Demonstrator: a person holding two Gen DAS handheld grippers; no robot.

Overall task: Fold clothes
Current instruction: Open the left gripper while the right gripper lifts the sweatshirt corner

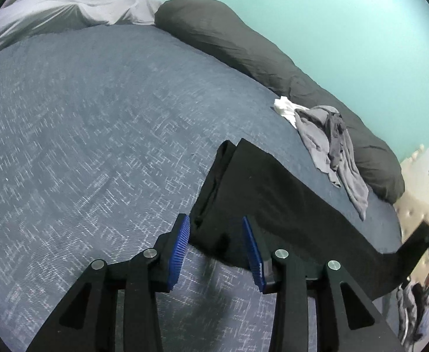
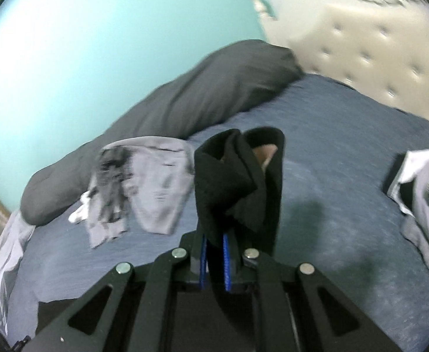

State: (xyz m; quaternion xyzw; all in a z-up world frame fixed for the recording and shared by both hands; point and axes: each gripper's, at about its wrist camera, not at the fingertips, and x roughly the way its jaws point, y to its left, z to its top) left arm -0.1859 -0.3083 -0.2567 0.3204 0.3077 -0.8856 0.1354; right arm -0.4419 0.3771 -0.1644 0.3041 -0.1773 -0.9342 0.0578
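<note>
Two grippers share one black garment (image 1: 261,193): the right gripper (image 2: 214,261) clamps its raised end, while the left gripper (image 1: 216,246), jaws parted, straddles its opposite end unpinched on the blue bedspread (image 1: 82,117).

Right wrist view motion-blurred; grey clothes (image 2: 144,187) smeared; striped garment (image 2: 419,182) cut by right edge.

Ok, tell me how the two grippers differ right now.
The left gripper has its blue pads apart, with the black garment beyond them and nothing pinched; the right gripper is clamped on a bunched end of black cloth. The left one looks across the blue bedspread towards the gray pillow; the right one faces the tufted headboard. Both have black fingers with blue ribbed pads.
</note>
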